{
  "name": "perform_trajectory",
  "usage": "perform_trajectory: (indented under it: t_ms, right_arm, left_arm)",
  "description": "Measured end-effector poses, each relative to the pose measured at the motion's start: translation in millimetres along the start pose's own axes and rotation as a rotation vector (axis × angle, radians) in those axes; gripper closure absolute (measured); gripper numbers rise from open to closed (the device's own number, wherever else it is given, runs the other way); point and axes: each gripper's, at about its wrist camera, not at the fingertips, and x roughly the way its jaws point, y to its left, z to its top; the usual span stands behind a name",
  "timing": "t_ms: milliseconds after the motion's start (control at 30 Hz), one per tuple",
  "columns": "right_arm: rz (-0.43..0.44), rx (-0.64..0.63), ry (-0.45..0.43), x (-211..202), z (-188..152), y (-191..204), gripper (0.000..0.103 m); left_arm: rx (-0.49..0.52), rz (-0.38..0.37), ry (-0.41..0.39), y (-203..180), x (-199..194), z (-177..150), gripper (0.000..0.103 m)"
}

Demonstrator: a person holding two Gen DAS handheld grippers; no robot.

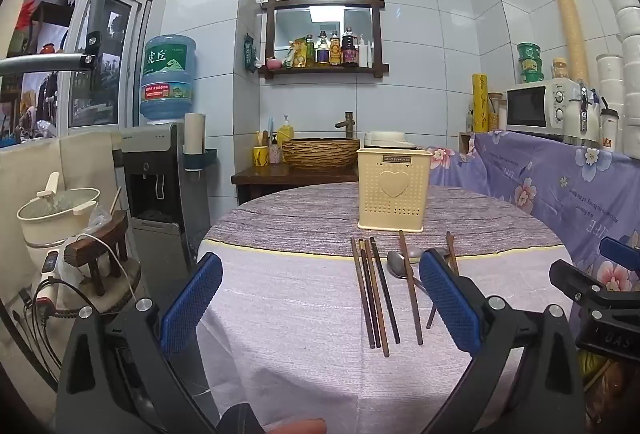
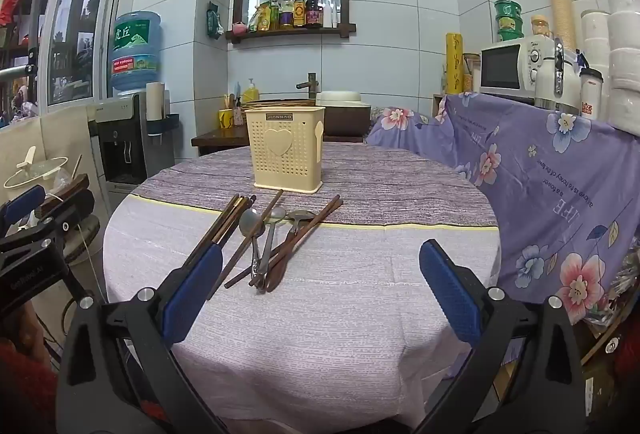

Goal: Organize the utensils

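A cream perforated utensil holder with a heart stands upright at the far side of the round table; it also shows in the right wrist view. In front of it lie several dark wooden chopsticks side by side, and metal spoons. The right wrist view shows the chopsticks, metal spoons and a wooden spoon in a loose pile. My left gripper is open and empty, above the table's near side. My right gripper is open and empty, right of the pile.
The table has a lilac cloth. A purple floral cloth covers a counter at the right with a microwave. A water dispenser and a pot stand at the left. A sink is behind.
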Motion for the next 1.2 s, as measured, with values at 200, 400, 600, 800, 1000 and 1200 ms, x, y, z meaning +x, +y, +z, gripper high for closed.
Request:
perform_trajectory:
  t_ms: [200, 400, 600, 800, 1000, 1200]
  right_arm:
    - [-0.001, 0.0, -0.002, 0.3, 0.1, 0.0, 0.006]
    - [-0.002, 0.001, -0.002, 0.6, 1.1, 0.5, 0.006]
    - [-0.002, 0.001, -0.003, 0.7, -0.1, -0.4, 0.006]
    - [-0.003, -0.001, -0.003, -0.3, 0.9, 0.3, 0.006]
    - [-0.003, -0.002, -0.002, -0.3, -1.0, 0.0, 0.006]
    - [-0.003, -0.003, -0.002, -0.5, -0.9, 0.2, 0.006]
  left_arm:
    - [0.0, 0.0, -0.003, 4.2, -1.9, 0.6, 0.005]
    - [-0.004, -0.012, 0.006, 3.1, 0.4, 3.2, 0.005]
    - [-0.008, -0.014, 0.006, 1.5, 1.6, 1.4, 0.005]
    - [-0.002, -0.02, 0.005, -1.6, 1.6, 1.0, 0.005]
    - [-0.001, -0.02, 0.005, -0.2, 2.0, 0.8, 0.005]
    - [0.001, -0.019, 0.005, 0.5, 1.7, 0.4, 0.005]
